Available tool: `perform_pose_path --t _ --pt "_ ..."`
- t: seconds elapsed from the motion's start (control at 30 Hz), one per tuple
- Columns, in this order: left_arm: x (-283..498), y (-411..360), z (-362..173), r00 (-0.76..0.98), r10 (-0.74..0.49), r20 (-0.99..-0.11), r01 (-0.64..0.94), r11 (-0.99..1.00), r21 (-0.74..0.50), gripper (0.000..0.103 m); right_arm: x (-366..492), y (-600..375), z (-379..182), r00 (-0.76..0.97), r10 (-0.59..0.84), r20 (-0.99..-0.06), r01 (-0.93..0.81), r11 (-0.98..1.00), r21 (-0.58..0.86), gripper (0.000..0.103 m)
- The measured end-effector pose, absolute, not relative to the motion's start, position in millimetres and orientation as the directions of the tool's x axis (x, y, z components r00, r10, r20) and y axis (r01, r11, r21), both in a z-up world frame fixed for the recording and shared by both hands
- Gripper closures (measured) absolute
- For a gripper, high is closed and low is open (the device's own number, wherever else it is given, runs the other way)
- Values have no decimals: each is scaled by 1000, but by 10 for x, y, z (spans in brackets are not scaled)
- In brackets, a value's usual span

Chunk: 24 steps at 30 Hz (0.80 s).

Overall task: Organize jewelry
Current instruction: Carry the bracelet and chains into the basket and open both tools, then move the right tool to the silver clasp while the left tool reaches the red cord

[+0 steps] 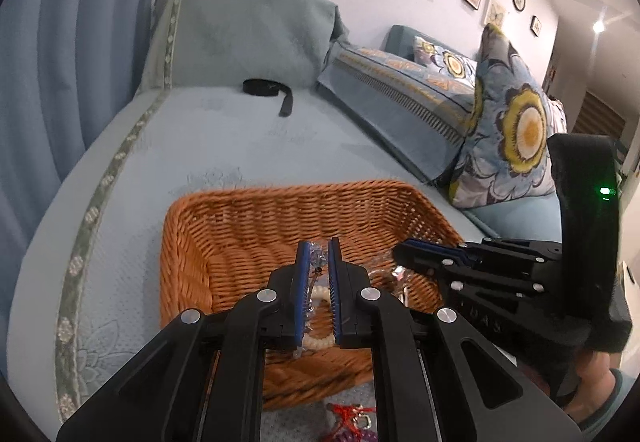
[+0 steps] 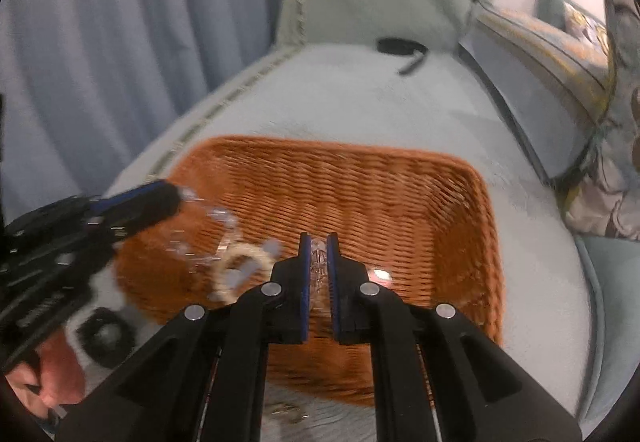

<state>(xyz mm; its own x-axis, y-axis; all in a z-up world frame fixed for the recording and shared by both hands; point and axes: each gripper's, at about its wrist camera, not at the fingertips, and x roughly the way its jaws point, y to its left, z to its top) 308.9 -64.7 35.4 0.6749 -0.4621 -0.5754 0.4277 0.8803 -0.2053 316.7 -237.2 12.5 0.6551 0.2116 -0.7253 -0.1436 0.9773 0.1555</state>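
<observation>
We are holding both grippers over the wicker basket [image 1: 248, 226], which is sitting on the sofa seat [image 1: 224, 138] near its front edge. The left gripper [image 1: 319, 246] is pinching a clear plastic bag [image 1: 318, 254] holding a cream bead bracelet [image 1: 320, 338]; the right gripper [image 2: 318, 242] is pressed together on another clear bag [image 2: 319, 266]. Carrying each piece by its bag is keeping loose beads from slipping, and we judge both are about to be dropped in the basket.

The left wrist view is showing red and purple jewelry [image 1: 352, 420] lying by the basket's near edge, hidden from the other camera. The right wrist view is showing the bracelet's full loop dangling over the basket's left side, and a hand [image 2: 52, 374] at the handle.
</observation>
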Motion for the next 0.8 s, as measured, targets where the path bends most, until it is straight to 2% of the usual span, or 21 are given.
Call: perform_pose_path --t 0.17,0.2,0.23,0.3,0.37,0.43,0.8 --pt "3169 -646 213 652 -457 -605 412 884 -223 95 3224 -2615 -19 648 190 -738 -78 980 184 96" --pt "3166 -640 196 649 -457 -608 409 884 -228 90 3223 -2658 -45 642 194 -742 -70 978 195 96" --pt "3158 -629 193 647 -459 -609 408 883 -232 77 3220 -2698 -65 636 196 -746 -62 977 204 95" --pt "3114 -598 221 665 -448 -598 398 889 -225 62 3189 -2728 -67 633 194 -750 -52 977 209 91" --pt "3036 -563 295 671 -458 -583 407 885 -227 61 3106 -2745 -8 649 191 -736 -52 977 207 85" --pt "2957 -539 375 680 -463 -569 412 883 -225 60 2990 -2752 83 668 192 -719 -64 977 201 75" --pt "2057 -307 989 736 -518 -436 475 854 -213 53 2081 -2614 770 759 256 -598 -177 966 190 72"
